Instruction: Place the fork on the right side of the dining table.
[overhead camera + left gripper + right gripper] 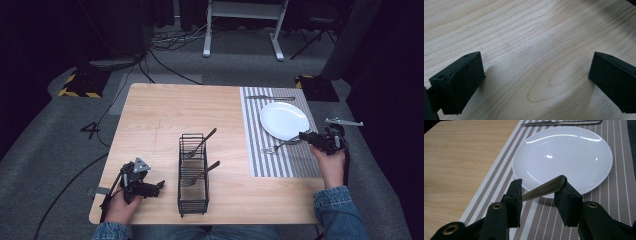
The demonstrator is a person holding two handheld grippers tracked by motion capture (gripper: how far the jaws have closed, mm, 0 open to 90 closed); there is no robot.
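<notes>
From above I see the wood table (155, 115), striped mat (280, 162) and wire caddy (193, 175). My right gripper (540, 192) view reveals the steel fork (546, 188) handle between half-open jaws, beside the glossy plate (564, 157). My left gripper (536, 75) gapes empty.

Dark recording studio or lab, black curtains, floor cables (165, 40), hazard-taped weights (80, 82), lone table (165, 110)

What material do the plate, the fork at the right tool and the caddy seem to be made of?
Plate: probably glazed ceramic, or melamine; white, glossy, with sharp light reflections.
Fork: likely stainless steel; grey, brushed sheen, stamped lettering on the handle.
Caddy: seemingly thin wire, painted black; an open grid you can see through.
</notes>
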